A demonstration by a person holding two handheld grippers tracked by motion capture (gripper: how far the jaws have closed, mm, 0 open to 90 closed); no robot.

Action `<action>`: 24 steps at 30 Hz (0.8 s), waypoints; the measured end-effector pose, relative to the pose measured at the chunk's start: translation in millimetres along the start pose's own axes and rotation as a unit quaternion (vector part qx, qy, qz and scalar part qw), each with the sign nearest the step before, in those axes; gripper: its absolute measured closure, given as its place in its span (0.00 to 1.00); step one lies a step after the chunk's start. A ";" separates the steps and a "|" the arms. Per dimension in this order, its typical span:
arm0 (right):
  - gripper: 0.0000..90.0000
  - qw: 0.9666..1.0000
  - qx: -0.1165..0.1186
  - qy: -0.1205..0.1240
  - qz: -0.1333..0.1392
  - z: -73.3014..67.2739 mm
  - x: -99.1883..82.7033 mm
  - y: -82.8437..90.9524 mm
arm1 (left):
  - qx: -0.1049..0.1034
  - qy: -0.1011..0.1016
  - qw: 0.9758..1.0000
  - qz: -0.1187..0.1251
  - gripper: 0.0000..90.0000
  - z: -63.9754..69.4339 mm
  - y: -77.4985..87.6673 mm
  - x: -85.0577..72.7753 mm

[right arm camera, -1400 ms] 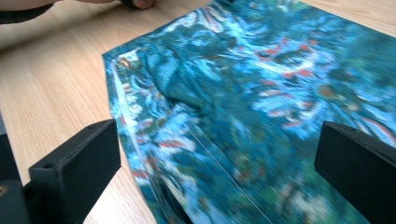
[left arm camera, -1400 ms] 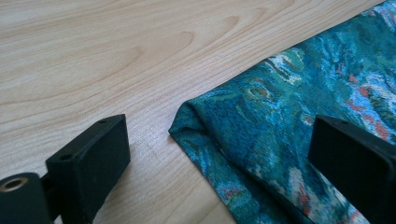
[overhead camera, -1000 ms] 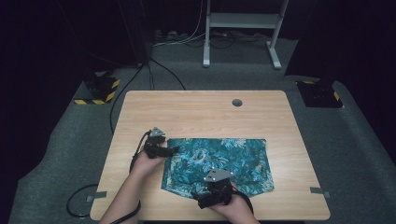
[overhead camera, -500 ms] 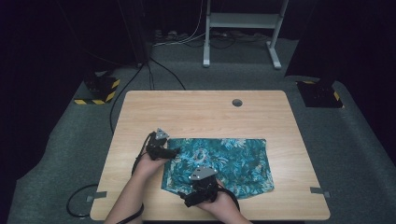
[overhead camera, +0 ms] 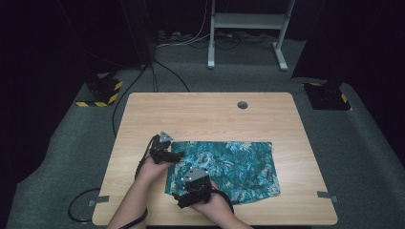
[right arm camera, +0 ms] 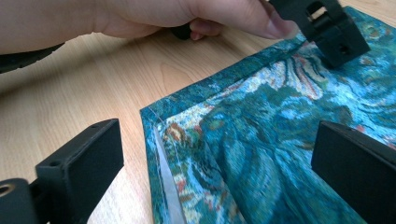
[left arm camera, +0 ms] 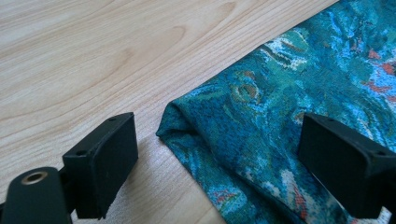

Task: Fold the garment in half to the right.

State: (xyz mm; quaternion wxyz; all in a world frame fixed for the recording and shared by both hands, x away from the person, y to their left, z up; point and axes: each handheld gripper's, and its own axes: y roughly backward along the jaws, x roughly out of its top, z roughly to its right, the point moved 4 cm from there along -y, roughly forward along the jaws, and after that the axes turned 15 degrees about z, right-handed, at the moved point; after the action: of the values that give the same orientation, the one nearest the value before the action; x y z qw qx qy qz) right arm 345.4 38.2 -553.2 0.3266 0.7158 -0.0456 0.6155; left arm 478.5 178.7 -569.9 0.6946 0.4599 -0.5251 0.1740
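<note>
Left gripper view, cloth (left arm camera: 280, 116) corner between spread fingers (left arm camera: 105, 163)

No readable text, labels, brands or numbers anywhere; cloth (overhead camera: 224, 167) has only a floral print, worktop (overhead camera: 205, 114) is unmarked.

woven matt floral cloth (overhead camera: 224, 167), smooth pale wood-grain table (overhead camera: 205, 114), matt black plastic fingers (left arm camera: 105, 163)

cloth (overhead camera: 229, 164) on table (overhead camera: 205, 114), both grippers apparently at its left corners
</note>
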 end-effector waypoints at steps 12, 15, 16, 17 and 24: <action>0.09 1.000 -0.017 0.017 -0.013 -10.0 -1.9 -15.4 | 0.001 0.004 1.000 0.000 0.14 0.0 0.0 0.0; 0.13 0.999 -0.025 0.025 -0.022 -11.6 -3.8 -18.6 | 0.004 0.005 1.000 0.000 0.13 -0.6 0.0 0.1; 0.14 0.999 -0.024 0.028 -0.022 -12.0 -4.4 -19.5 | 0.004 0.006 1.000 0.000 0.13 -0.3 -0.1 0.1; 0.16 0.999 -0.025 0.031 -0.024 -12.8 -5.5 -20.7 | 0.005 0.005 1.000 0.000 0.13 -0.3 -0.1 0.1; 0.27 0.998 -0.037 0.039 -0.023 -14.4 -5.9 -25.2 | 0.008 0.004 1.000 0.000 0.13 0.1 -0.4 0.1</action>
State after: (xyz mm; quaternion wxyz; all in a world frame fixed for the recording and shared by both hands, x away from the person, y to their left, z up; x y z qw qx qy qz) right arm 343.5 63.5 -568.6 0.3688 0.6793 -0.0389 0.6332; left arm 478.7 178.4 -570.0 0.6934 0.4647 -0.5205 0.1799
